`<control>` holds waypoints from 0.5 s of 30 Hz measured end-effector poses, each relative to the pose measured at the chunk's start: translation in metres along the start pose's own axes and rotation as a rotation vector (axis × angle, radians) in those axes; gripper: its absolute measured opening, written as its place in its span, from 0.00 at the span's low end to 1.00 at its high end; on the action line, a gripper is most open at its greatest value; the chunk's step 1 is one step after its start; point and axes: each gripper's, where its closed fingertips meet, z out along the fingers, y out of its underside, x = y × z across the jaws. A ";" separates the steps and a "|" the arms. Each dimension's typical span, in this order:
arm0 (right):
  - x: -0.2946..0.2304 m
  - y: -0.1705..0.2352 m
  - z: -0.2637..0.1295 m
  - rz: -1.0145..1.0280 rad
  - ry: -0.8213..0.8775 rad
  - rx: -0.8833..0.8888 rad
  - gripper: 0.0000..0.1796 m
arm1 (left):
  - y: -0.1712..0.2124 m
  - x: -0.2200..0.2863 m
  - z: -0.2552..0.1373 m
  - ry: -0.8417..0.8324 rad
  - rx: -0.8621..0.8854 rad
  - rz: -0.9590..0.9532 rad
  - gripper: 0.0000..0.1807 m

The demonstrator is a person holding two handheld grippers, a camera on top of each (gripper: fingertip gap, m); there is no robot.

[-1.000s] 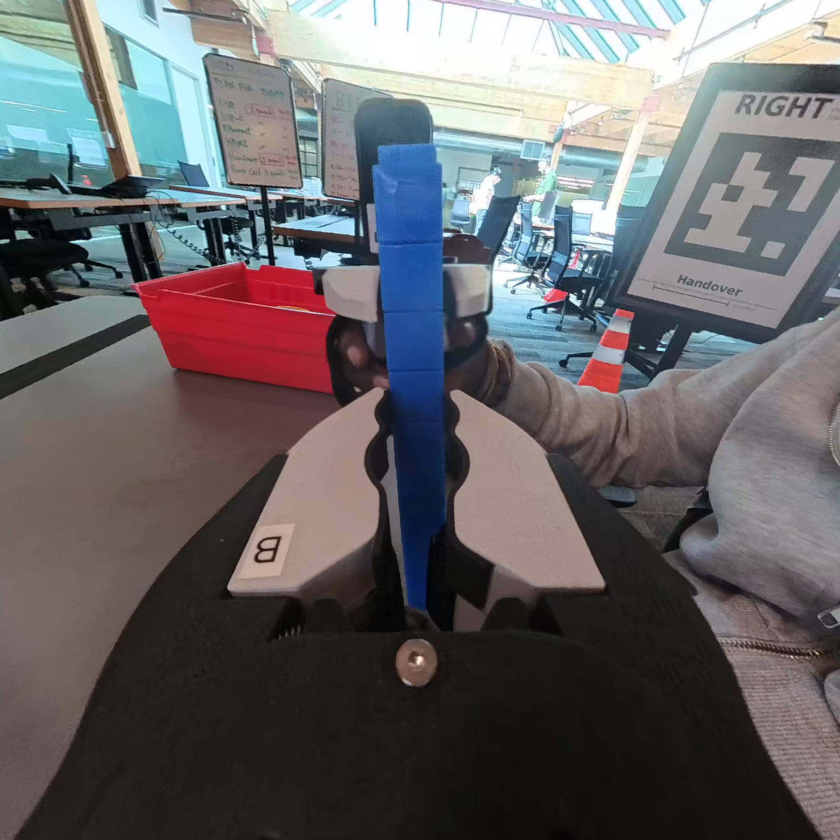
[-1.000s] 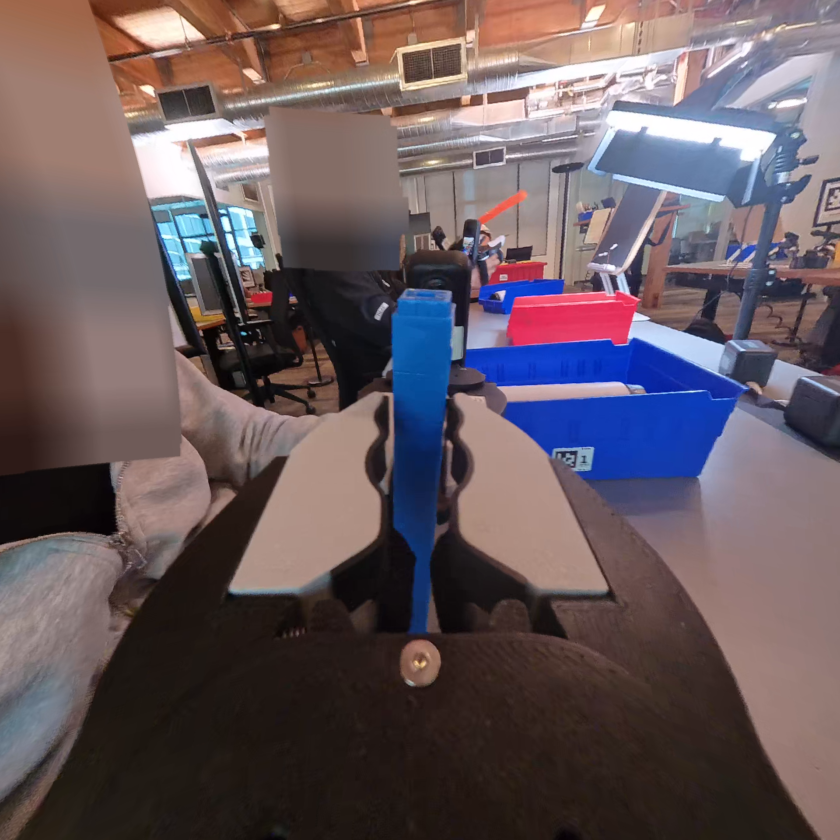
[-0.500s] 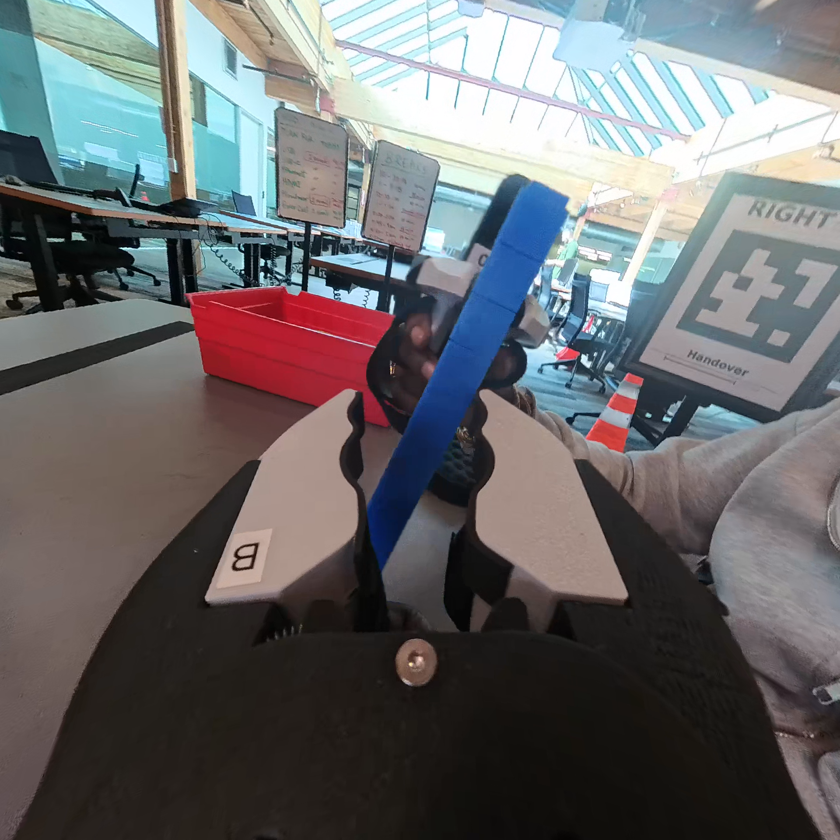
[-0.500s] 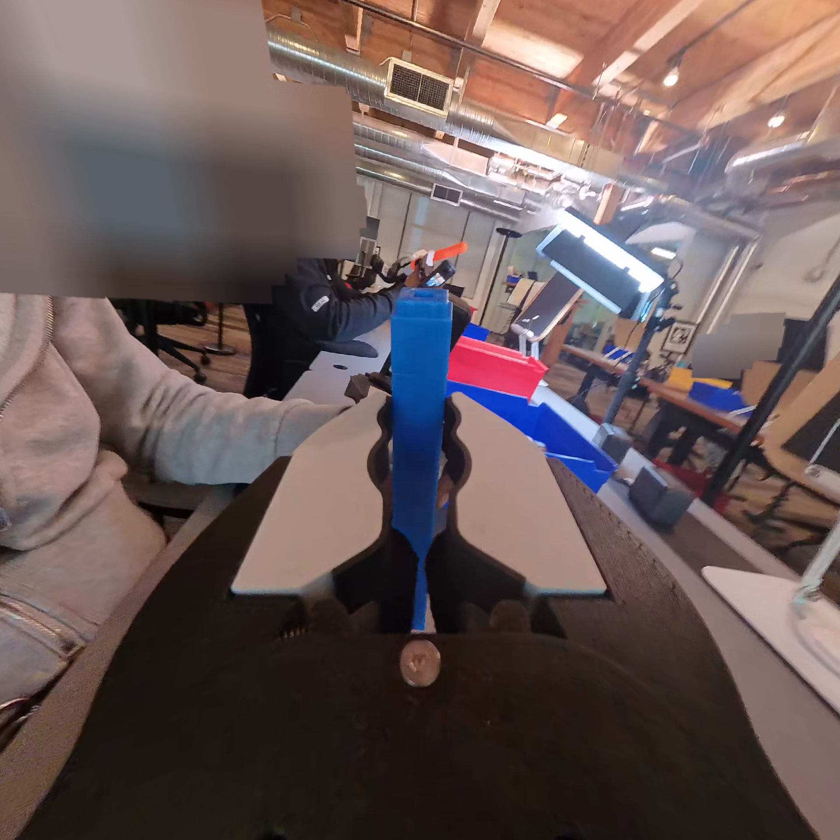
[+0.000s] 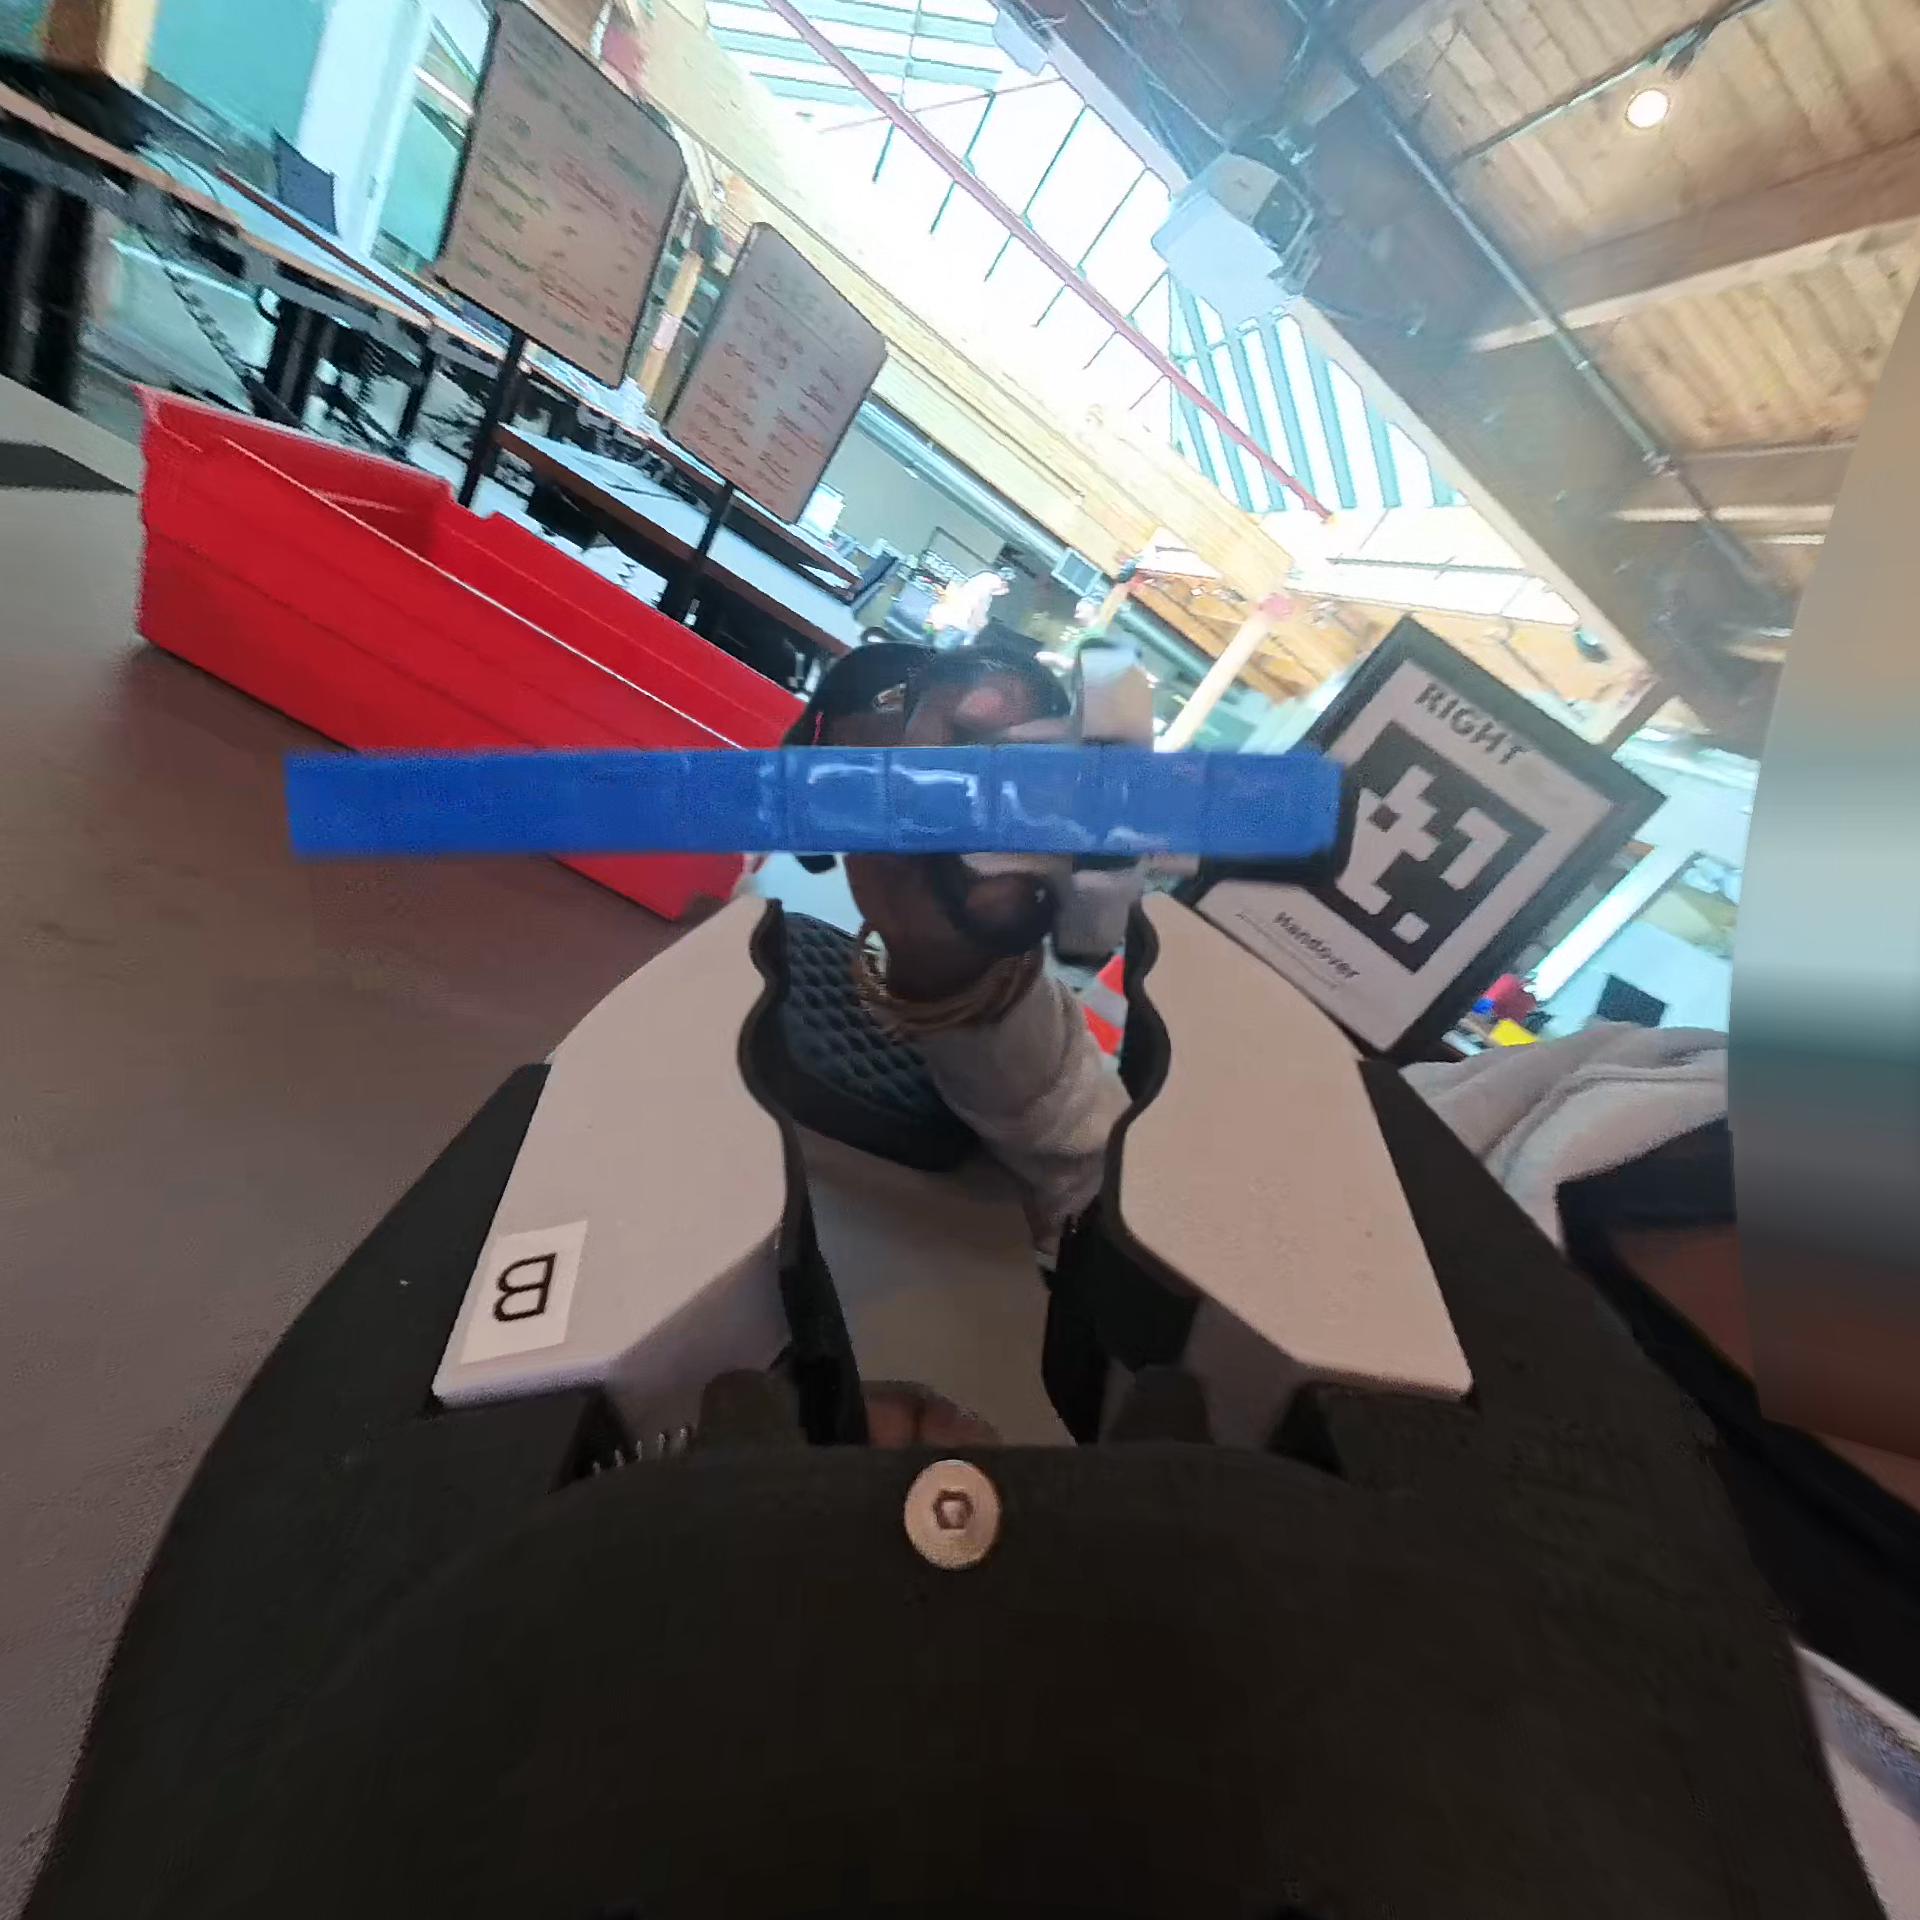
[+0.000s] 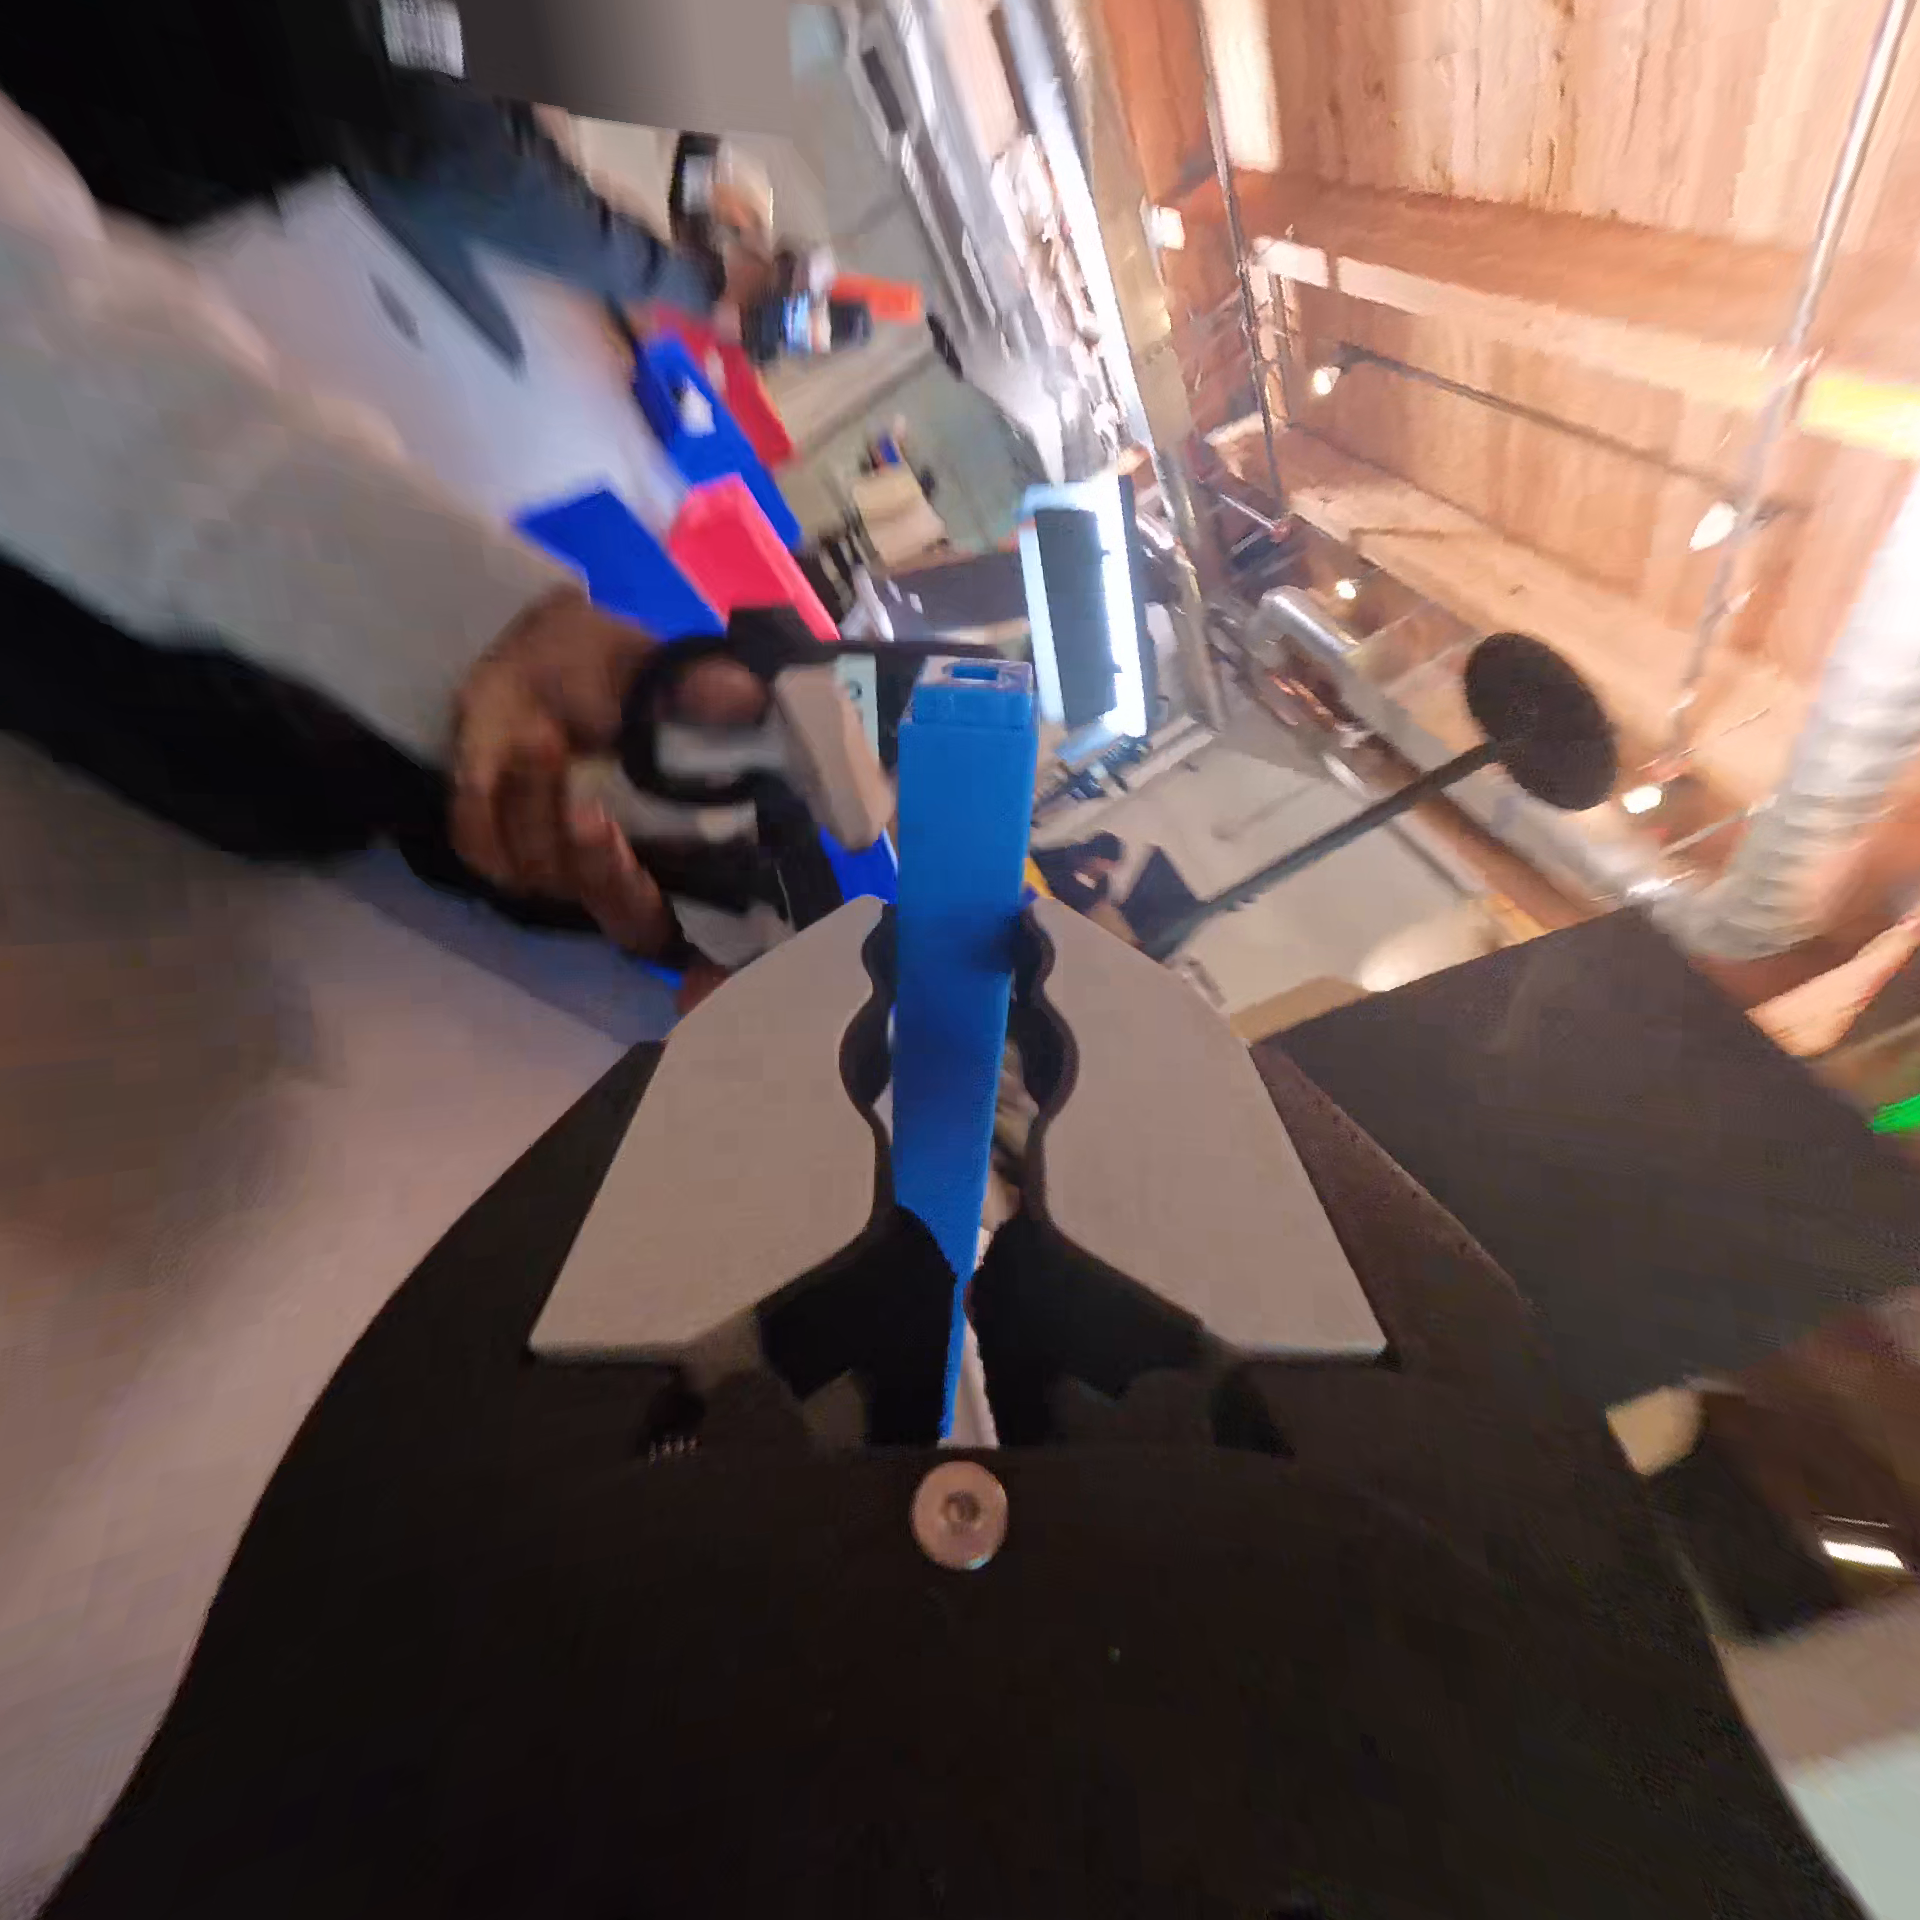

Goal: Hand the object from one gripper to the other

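Note:
A long blue bar (image 6: 961,935) made of stacked blocks sits clamped between my right gripper's (image 6: 956,935) grey fingers and juts forward past their tips. In the left wrist view the same blue bar (image 5: 810,802) lies level across the picture, held by the right gripper (image 5: 1039,800) and a hand beyond my fingers. My left gripper (image 5: 951,966) is open and empty, its fingers wide apart, just short of the bar. It also shows in the right wrist view (image 6: 800,769), held in a hand to the left of the bar.
A red bin (image 5: 416,644) stands on the dark table (image 5: 208,987) at the left. A framed marker sign (image 5: 1455,831) stands at the right. A grey sleeve (image 5: 1558,1091) is near the right. Blue and red bins (image 6: 686,540) lie blurred behind the hand.
My left gripper opened and let go of the blue bar. The right gripper drew back with it and turned it from upright to level in the left view.

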 end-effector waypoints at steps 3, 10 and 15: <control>-0.011 0.010 0.007 -0.340 0.038 -0.151 0.12 | -0.002 0.006 -0.001 0.054 -0.002 -0.090 0.38; -0.044 0.005 0.021 -0.885 0.021 -0.227 0.12 | 0.001 0.005 -0.003 0.082 -0.052 -0.217 0.39; -0.070 0.009 0.031 -1.025 -0.064 -0.237 0.12 | 0.019 0.006 0.000 0.083 -0.154 -0.238 0.24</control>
